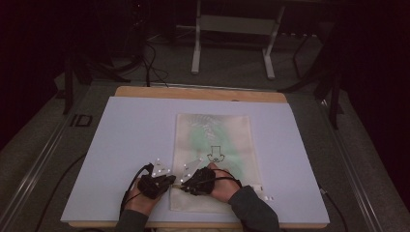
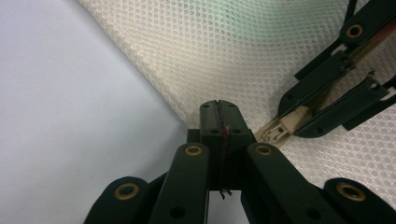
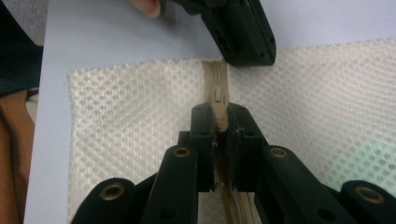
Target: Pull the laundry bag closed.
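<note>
A white mesh zip bag [image 1: 227, 140] with something green inside lies flat on the pale board [image 1: 130, 140]. At its near left corner my two grippers meet. My left gripper [image 2: 218, 114] is shut on the bag's edge [image 2: 196, 60] at the end of the zipper. My right gripper [image 3: 218, 122] is shut on the beige zipper pull [image 3: 218, 99], with the zipper tape [image 3: 215, 72] running ahead of it. In the left gripper view the right gripper [image 2: 299, 120] pinches the pull [image 2: 293, 122] just beside my jaws. The left gripper [image 3: 246, 55] sits at the zipper's far end.
The board rests on a wooden table [image 1: 203, 94]. A white metal stand [image 1: 232, 29] and cables [image 1: 150, 63] lie on the floor behind. Small white bits [image 1: 269, 197] sit by the bag's near right corner. A fingertip [image 3: 147, 7] shows beside the left gripper.
</note>
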Action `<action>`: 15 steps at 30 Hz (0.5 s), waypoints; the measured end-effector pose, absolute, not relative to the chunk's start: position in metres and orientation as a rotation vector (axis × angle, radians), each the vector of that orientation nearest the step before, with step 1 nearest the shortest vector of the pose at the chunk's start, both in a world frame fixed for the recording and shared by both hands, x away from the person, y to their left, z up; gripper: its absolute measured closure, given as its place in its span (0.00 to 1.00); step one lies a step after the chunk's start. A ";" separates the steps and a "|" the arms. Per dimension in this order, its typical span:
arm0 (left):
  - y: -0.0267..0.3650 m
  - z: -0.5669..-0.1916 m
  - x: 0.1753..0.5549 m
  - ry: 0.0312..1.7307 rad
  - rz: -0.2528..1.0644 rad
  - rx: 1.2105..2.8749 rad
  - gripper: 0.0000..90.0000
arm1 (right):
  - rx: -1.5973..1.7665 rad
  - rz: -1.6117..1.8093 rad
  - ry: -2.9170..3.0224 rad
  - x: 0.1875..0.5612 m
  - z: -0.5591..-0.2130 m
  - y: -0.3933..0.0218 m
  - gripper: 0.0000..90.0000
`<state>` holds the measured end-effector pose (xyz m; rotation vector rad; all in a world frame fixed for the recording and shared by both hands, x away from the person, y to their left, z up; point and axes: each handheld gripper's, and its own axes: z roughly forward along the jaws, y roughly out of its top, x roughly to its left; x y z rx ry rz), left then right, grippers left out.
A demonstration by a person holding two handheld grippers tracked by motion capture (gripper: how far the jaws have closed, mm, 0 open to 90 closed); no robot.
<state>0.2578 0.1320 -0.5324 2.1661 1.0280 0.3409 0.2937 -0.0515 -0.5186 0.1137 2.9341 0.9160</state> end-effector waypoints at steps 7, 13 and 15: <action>0.133 -0.533 0.258 1.032 0.335 2.159 0.99 | 0.081 0.866 2.931 0.292 -0.517 -0.053 0.92; 0.132 -0.532 0.258 1.028 0.343 2.167 0.99 | 0.046 0.810 2.923 0.289 -0.514 -0.054 0.92; 0.132 -0.532 0.258 1.029 0.342 2.166 0.99 | 0.051 0.807 2.927 0.289 -0.514 -0.055 0.92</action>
